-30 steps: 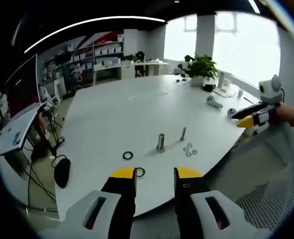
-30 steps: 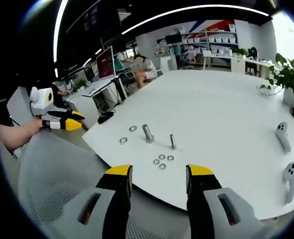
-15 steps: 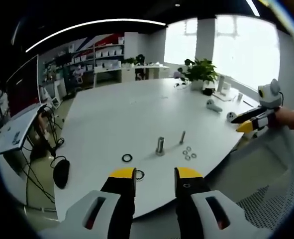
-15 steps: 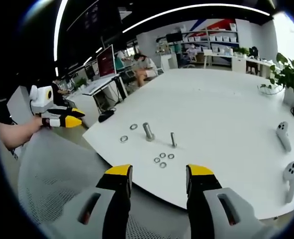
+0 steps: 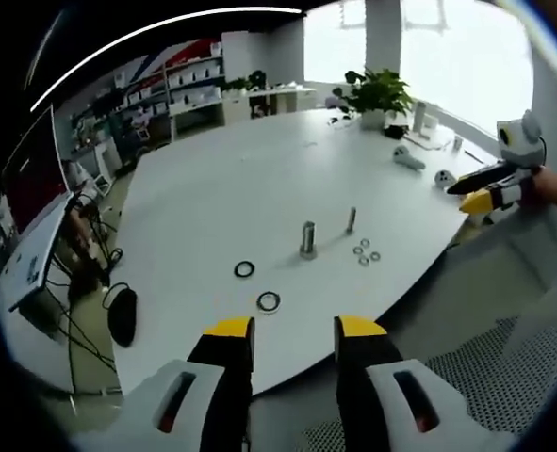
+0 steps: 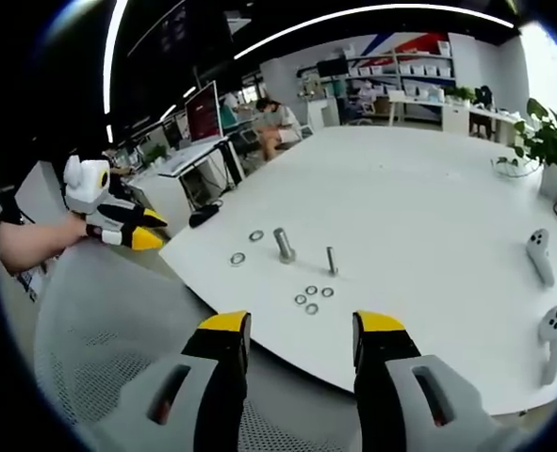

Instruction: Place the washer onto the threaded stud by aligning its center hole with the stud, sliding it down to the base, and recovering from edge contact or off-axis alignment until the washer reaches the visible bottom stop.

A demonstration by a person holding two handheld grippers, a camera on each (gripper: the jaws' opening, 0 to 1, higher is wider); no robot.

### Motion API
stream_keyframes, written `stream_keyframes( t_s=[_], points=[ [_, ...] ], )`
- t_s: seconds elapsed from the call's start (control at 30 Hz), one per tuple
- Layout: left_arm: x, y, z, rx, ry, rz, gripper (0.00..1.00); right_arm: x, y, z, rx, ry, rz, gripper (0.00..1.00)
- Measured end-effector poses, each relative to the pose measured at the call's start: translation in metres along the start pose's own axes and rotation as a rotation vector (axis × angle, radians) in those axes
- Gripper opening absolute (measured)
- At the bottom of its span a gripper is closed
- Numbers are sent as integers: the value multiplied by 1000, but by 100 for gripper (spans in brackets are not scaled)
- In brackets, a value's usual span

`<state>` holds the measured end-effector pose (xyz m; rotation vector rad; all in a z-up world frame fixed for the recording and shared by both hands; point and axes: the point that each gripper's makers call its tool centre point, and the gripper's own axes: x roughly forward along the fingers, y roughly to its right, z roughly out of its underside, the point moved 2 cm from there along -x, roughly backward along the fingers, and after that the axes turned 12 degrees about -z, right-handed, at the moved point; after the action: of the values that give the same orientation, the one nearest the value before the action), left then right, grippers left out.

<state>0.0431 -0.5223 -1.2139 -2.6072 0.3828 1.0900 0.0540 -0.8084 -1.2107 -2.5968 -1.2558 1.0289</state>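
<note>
Nothing is being gripped yet; this looks like the approach, before any washer is picked. In the left gripper view the left gripper (image 5: pixel 294 330) is hanging at the bottom centre with its jaws parted and empty, short of the near edge of the white tabletop (image 5: pixel 221 207). In the right gripper view the right gripper (image 6: pixel 300 327) is likewise hovering released and empty at the bottom centre, off the table edge. Three small washers (image 6: pixel 312 298) are lying in a cluster just below centre there, close beside the thin threaded stud (image 6: pixel 332 260), which is standing upright; a thicker metal post (image 6: pixel 284 244) is standing to its left, with two larger rings (image 6: pixel 246 247) lying further left. In the left gripper view the same small washers (image 5: pixel 367 251) are sitting right of centre, near the threaded stud (image 5: pixel 351 219). The next move, I'd judge, is reaching in over the edge, pinching one small washer by its rim and carrying it level above the stud tip. Two controllers (image 6: pixel 545 290) are resting at the right of the right gripper view, a potted plant (image 5: pixel 376 93) is standing at the far side, and shelving and monitors are lining the office behind.
</note>
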Motion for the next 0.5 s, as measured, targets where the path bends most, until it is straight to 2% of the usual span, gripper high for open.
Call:
stream_keyframes(
  t_s=[0.1,0.27,0.37,0.43,0.5],
  points=[
    [7,-6,-1,37,-31,-7,34,-1,1,-1,11,12,2,45],
    [26,-11,-10,42,-79,9,34,-1,3,0,33,16,9,45],
    [46,-10,-16,52,-110,8,35,-1,3,-2,29,23,10,45],
    [59,-10,-14,68,-156,5,34,-1,2,-2,30,24,4,45],
    [72,-10,-16,76,-161,0,34,-1,2,-1,23,21,1,44]
  ],
)
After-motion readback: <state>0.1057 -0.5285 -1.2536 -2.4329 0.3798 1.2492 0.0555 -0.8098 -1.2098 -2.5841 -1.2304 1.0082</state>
